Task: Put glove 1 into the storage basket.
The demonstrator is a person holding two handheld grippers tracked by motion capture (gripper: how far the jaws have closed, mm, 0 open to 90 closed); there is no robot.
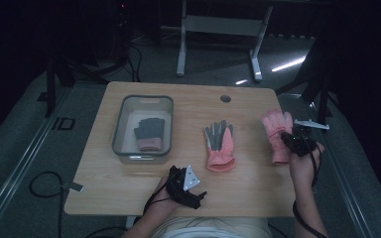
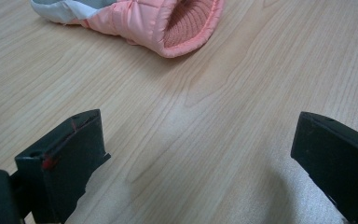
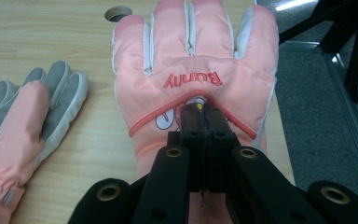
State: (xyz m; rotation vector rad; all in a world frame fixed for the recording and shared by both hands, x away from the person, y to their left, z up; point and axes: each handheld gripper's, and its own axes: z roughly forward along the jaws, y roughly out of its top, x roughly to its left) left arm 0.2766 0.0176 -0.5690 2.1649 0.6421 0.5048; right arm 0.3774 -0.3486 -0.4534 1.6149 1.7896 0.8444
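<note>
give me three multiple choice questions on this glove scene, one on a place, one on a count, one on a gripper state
1. Where does the grey glove lie?
A. in the clear bin
B. on the floor
C. under the left gripper

2. How many pink gloves lie on the table outside the bin?
A. none
B. two
C. four

3. How do the jaws of the right gripper stand?
A. wide open above the bin
B. shut, over the pink glove with the red lettering
C. shut on the grey glove

Answers:
1 A, the high view shows it inside the bin's walls.
2 B, one in the middle of the table and one near the right edge.
3 B, the right gripper view shows the two jaws pressed together over that glove's back; whether they pinch its fabric I cannot tell.
</note>
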